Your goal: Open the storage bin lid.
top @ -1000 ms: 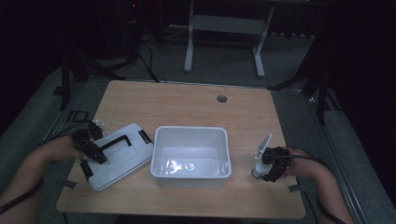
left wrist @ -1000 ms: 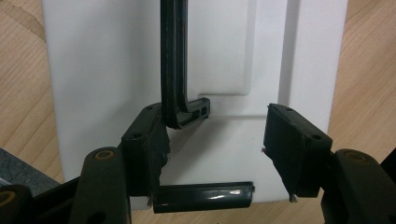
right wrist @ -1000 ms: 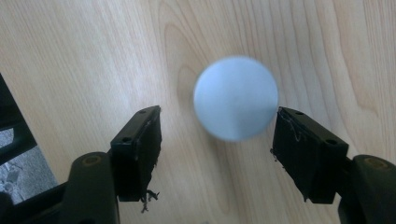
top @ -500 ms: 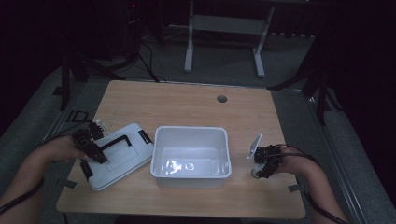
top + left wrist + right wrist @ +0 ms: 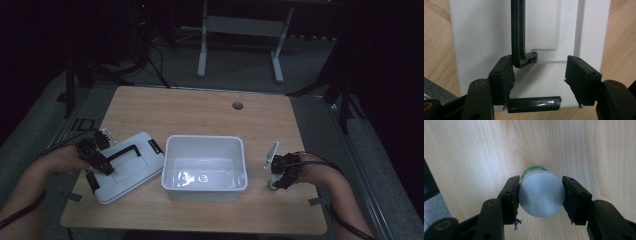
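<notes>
Right gripper (image 5: 540, 195) jaws just closed — clenched either side of upright grey-capped jar (image 5: 541, 196) — left gripper (image 5: 539, 77) released.

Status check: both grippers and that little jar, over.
Right gripper just closed on jar, upright on table. Left gripper open over lid. Bin between them.
</notes>
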Demonstrator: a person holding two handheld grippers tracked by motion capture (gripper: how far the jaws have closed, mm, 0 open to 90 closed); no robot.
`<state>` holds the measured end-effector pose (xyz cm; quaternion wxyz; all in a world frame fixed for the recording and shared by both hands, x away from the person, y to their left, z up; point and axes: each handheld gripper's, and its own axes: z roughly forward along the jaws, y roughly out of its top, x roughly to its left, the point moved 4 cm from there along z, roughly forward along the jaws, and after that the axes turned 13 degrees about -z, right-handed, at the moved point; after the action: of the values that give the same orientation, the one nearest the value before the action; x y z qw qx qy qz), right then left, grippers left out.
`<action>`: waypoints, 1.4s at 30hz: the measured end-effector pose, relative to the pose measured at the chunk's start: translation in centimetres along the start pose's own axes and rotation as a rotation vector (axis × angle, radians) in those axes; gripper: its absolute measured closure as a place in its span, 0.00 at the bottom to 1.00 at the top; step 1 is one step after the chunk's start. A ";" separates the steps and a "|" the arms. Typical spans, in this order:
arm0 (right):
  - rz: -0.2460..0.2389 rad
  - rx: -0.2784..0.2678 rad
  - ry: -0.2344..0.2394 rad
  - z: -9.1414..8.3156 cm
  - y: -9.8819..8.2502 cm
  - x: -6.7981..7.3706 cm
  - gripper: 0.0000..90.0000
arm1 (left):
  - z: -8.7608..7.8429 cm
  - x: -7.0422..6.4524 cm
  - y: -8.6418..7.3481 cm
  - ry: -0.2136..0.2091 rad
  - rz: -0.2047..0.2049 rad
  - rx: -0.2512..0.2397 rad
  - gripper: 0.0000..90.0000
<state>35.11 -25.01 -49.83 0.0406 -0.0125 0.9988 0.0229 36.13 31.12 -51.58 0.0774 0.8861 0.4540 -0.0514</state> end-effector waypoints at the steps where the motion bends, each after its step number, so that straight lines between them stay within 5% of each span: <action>1: 0.003 0.003 0.002 -0.3 0.1 0.1 0.56 | 0.0 0.0 0.0 0.000 0.000 0.001 0.44; 15: 0.000 -0.030 0.016 -5.5 1.8 0.7 0.56 | -0.4 -0.4 0.2 0.006 0.008 0.000 0.44; 22: -0.013 0.014 -0.028 -7.5 2.5 0.6 0.56 | -0.3 -0.4 0.2 0.010 0.012 0.007 0.44; 34: -0.066 0.007 -0.061 -11.8 5.7 0.5 0.56 | -0.6 -0.3 0.0 0.014 0.012 0.011 0.44; 42: -0.101 0.006 -0.062 -12.8 8.1 0.4 0.56 | -0.3 -0.4 0.1 0.016 0.014 0.015 0.44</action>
<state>33.43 -17.51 -36.74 0.0729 -0.0620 0.9952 0.0182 35.97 30.76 -51.17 0.0675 0.8903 0.4480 -0.0471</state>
